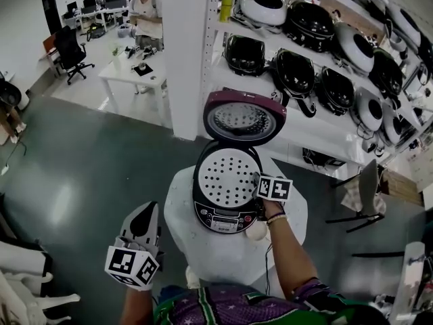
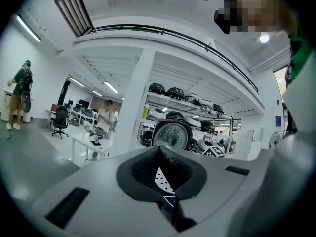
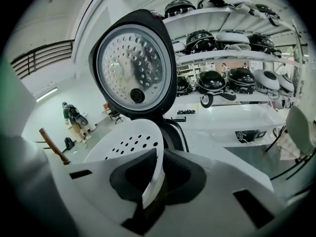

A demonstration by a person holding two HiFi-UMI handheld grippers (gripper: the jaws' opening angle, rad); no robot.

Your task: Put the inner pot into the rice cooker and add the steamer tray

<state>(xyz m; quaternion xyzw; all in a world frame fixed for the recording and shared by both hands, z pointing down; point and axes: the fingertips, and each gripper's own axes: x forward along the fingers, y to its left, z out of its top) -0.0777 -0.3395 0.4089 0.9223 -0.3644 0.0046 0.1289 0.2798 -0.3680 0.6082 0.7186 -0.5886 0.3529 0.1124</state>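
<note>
White perforated steamer tray (image 3: 123, 144) sits in the rice cooker (image 1: 223, 219), its rim pinched between the right gripper (image 3: 157, 157) fingers; the left gripper (image 2: 159, 149) fingers are pressed together.

Round white table (image 1: 223, 252) is recorded standing on grey floor (image 1: 101, 175). Rice cooker (image 1: 218, 219) is seated directly on the tabletop, toward the far edge, with its lid raised. A small round white object (image 1: 257, 231), kind not determined, is noted on the tabletop just beside the cooker's front right corner. Behind the table, white shelving (image 1: 318, 133) is loaded with rows of further cookers (image 1: 295, 72).
</note>
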